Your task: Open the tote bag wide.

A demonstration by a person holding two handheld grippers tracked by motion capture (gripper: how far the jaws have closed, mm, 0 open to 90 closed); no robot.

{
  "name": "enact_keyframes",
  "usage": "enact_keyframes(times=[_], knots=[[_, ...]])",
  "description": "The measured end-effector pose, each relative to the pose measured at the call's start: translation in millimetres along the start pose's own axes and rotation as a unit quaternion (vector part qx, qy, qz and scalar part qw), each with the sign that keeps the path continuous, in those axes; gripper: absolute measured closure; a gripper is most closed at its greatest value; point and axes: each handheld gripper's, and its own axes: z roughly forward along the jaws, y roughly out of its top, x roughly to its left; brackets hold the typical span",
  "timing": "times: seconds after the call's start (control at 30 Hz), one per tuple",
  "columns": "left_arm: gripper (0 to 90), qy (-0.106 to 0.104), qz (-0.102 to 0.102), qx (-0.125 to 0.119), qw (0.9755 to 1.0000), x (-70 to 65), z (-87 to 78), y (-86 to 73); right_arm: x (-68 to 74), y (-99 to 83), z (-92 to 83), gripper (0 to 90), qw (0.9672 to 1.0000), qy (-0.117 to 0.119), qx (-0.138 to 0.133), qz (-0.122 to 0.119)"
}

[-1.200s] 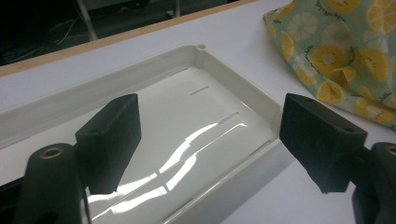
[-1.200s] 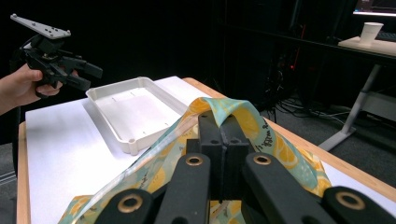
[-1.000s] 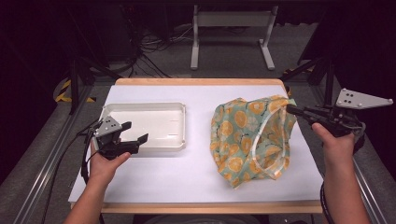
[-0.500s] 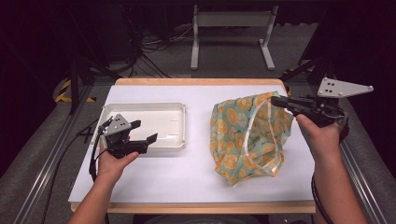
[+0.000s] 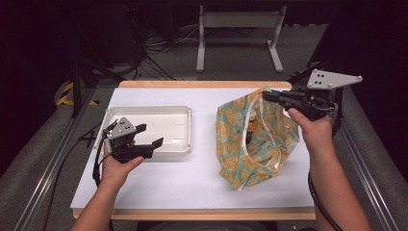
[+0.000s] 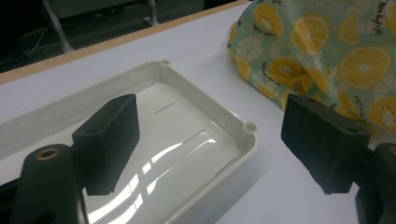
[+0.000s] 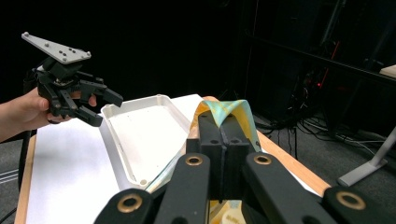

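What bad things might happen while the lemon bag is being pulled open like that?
1. The right gripper pinches just a thin edge of the lemon bag, so the fabric may slip out.
2. Something sits inside the lifted bag; it might tip or roll out.
3. The left gripper hovers open over the white tray and may bump it.

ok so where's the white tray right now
In the high view the white tray lies on the table's left half, just ahead of the open left gripper and left of the lemon-print bag.

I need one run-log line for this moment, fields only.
left hand-held gripper: open, over tray | right hand-held gripper: shut on bag rim, lifting it | bag bottom on table
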Motion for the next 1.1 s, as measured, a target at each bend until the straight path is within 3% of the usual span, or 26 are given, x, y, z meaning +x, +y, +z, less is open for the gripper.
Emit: enact_keyframes(times=[0.7,0.83,1.1], knots=[[19.7,-0.031,0.008,-0.009,0.9994,-15.8,13.2,16.9,5.0,17.1,34.2,89.1,0.9997,0.019,-0.006,-0.015],[19.1,-0.039,0.013,-0.015,0.999,-19.9,15.8,25.9,7.1,21.4,41.2,88.9,0.9996,0.019,-0.006,-0.022],[18.1,-0.077,0.032,-0.023,0.9962,-38.6,29.0,59.4,8.4,24.4,50.7,88.3,0.9994,0.02,-0.012,-0.026]])
